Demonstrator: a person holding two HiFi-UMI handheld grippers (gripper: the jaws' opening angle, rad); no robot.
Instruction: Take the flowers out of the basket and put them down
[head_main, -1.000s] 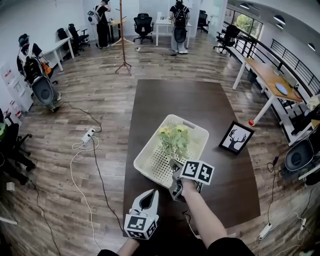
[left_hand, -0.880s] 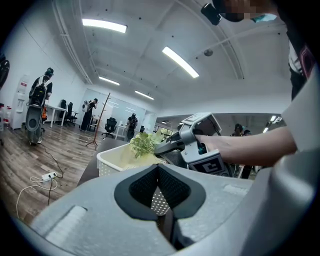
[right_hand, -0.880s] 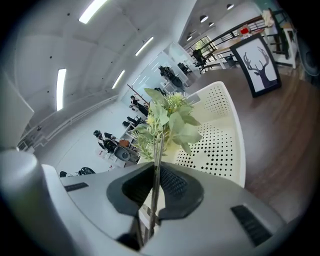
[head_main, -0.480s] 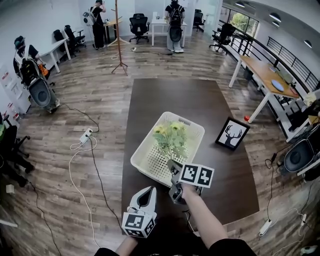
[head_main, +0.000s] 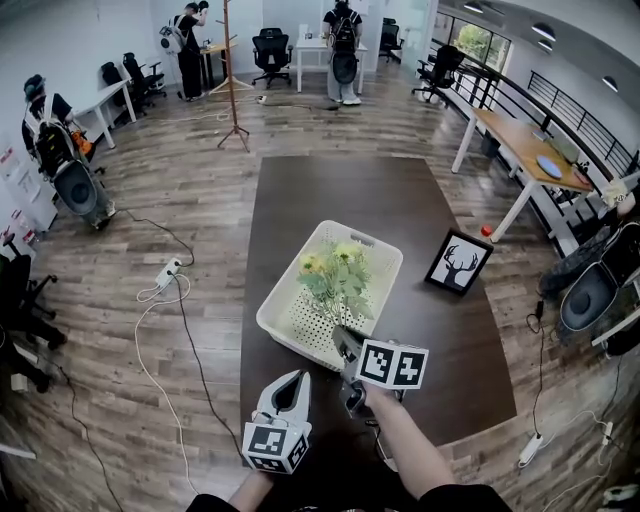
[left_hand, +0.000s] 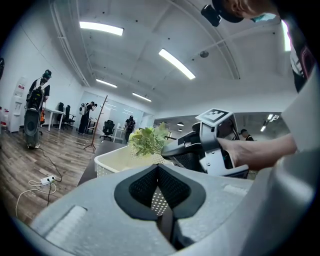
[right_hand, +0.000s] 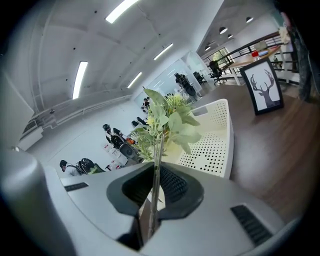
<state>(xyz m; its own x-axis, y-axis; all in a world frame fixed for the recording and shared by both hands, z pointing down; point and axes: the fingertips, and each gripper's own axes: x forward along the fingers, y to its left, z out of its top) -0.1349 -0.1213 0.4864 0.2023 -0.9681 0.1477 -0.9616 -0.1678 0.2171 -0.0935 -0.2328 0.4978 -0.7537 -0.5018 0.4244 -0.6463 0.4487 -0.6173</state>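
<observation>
The right claw (head_main: 344, 338) pinches the stems of the yellow-and-green flower bunch (head_main: 335, 275), whose blooms stand over the white perforated plastic basket (head_main: 300, 322) on the dark brown table (head_main: 330, 190). The left claw (head_main: 296, 380) is closed and empty.

Dark brown table (head_main: 400, 200) w/ white basket (head_main: 300, 322) mid, framed deer pic (head_main: 458, 264) near right edge.

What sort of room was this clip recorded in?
Most likely an open-plan office or lab: desks along the sides, wheeled office chairs, and a coat stand on the wood floor.
</observation>
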